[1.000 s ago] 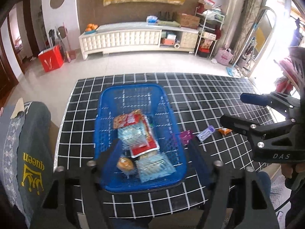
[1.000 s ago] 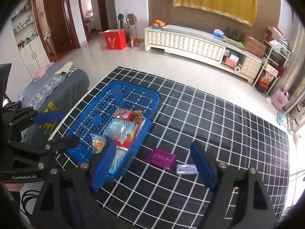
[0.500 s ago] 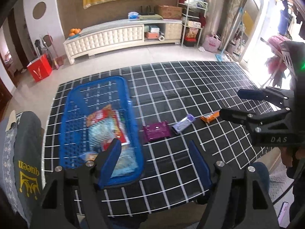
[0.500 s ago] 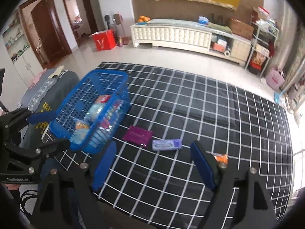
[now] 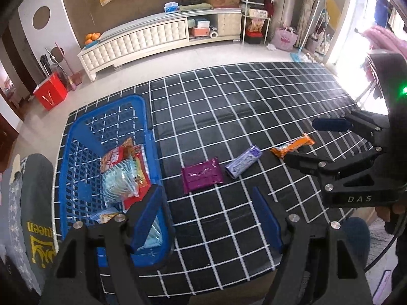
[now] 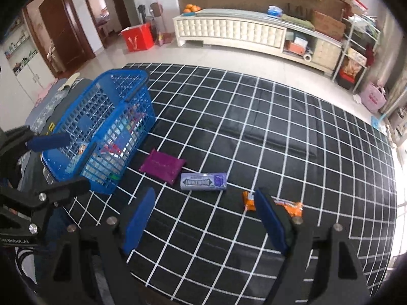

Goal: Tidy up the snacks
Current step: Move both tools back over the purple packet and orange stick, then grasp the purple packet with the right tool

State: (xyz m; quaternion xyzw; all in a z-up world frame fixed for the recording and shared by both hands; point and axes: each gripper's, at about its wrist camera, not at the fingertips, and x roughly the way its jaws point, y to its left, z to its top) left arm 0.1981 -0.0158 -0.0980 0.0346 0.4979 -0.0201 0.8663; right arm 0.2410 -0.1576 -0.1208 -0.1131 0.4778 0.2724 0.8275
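A blue plastic basket [image 5: 76, 137] [image 6: 122, 86] holding several snack packets stands at the table's left end. On the black grid cloth beside it lie a magenta packet [image 5: 202, 175] [image 6: 162, 164], a purple gum pack [image 5: 244, 162] [image 6: 203, 181] and an orange bar [image 5: 292, 147] [image 6: 292, 207]. My left gripper [image 5: 211, 218] is open, hovering near the front edge just short of the magenta packet. My right gripper [image 6: 203, 218] is open too, with the gum pack ahead of it and the orange bar partly behind its right finger. Neither holds anything.
The table [image 6: 267, 127] is covered in black cloth with white grid lines. A dark cushion with gold lettering [image 5: 38, 218] sits left of the basket. Beyond the table are tiled floor, a white cabinet [image 6: 229, 33], a red box [image 6: 137, 39] and shelves.
Both grippers have swung right, away from the basket toward the loose snacks on the cloth. The basket and snacks lie where they were. Both grippers stayed open.
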